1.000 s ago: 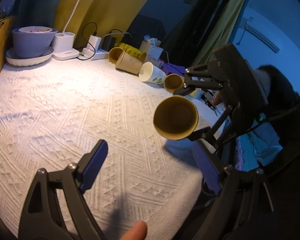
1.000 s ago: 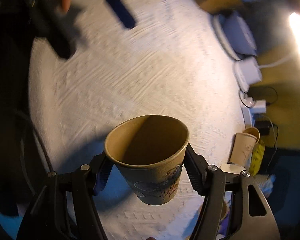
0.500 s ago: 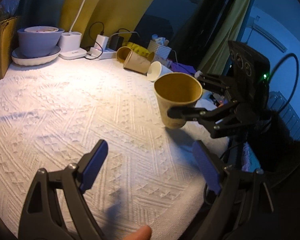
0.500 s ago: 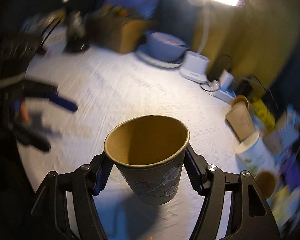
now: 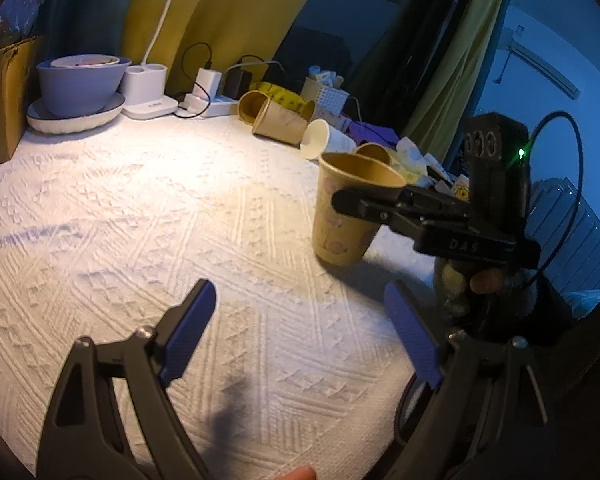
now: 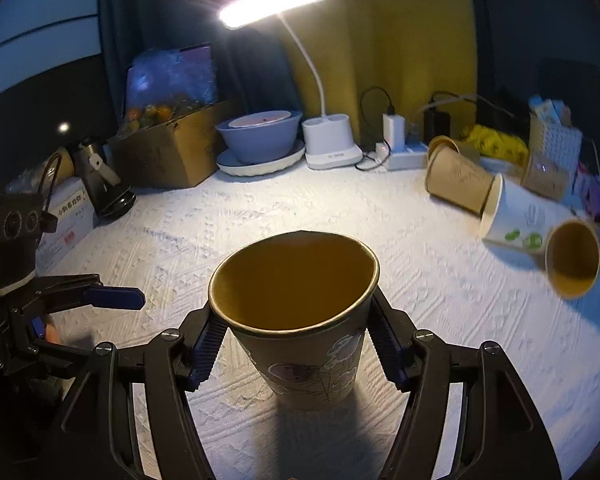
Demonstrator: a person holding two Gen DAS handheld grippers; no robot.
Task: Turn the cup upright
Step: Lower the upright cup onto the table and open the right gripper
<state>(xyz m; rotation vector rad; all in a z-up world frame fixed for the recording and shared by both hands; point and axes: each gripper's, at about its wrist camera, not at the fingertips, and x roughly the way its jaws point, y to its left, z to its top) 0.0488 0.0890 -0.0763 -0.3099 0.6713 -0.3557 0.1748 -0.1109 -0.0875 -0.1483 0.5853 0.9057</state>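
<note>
i've got the right gripper (image 6: 296, 344) pinching the cup (image 6: 300, 320) just under its rim, mouth up, base at or just above the white cloth (image 5: 140, 220); can't tell if it's touching. left gripper (image 5: 300, 336) spread wide, holding nothing. risk: letting go before the base seats flat, or a pad dragging the rim, tips it. table edge is close behind the cup; fallen cups (image 6: 516, 216) sit well apart, open cloth toward the middle.

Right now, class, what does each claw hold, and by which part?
The right claw grips the brown paper cup by its upper side wall, just below the rim. The left claw is open and holds nothing.
</note>
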